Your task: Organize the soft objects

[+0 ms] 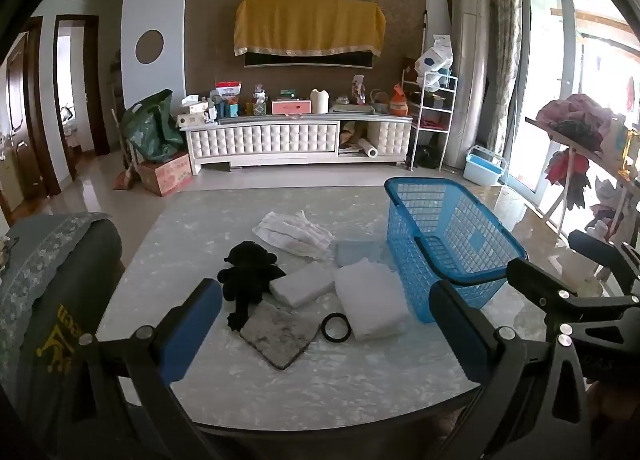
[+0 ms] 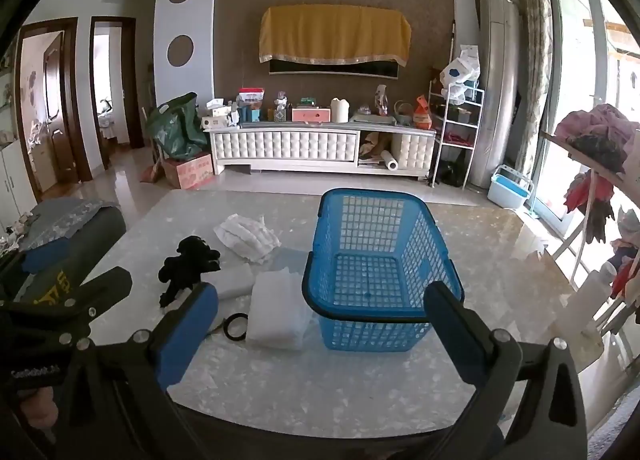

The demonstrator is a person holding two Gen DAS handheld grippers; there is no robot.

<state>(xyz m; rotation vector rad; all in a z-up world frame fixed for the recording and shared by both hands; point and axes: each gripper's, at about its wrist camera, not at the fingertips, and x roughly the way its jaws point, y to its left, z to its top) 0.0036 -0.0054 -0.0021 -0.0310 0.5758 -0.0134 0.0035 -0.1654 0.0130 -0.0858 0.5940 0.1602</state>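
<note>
left gripper [image 1: 326, 326] above marble table [image 1: 320, 388]

Home living room: wall TV [image 1: 308, 59] under a yellow cloth [image 1: 310, 25], cluttered white TV cabinet [image 1: 296, 135], standing air conditioner [image 1: 470, 71], balcony glass door [image 1: 548, 71], tiled floor [image 1: 104, 179].

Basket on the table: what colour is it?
The basket is blue mesh plastic with a dark rim; right wrist view shows it best.

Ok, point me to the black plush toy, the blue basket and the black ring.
black plush toy [image 1: 249, 274], left wrist view, on its body.
blue basket [image 2: 378, 314], right wrist view, on its near rim.
black ring [image 1: 325, 334], left wrist view, on its left band.
</note>
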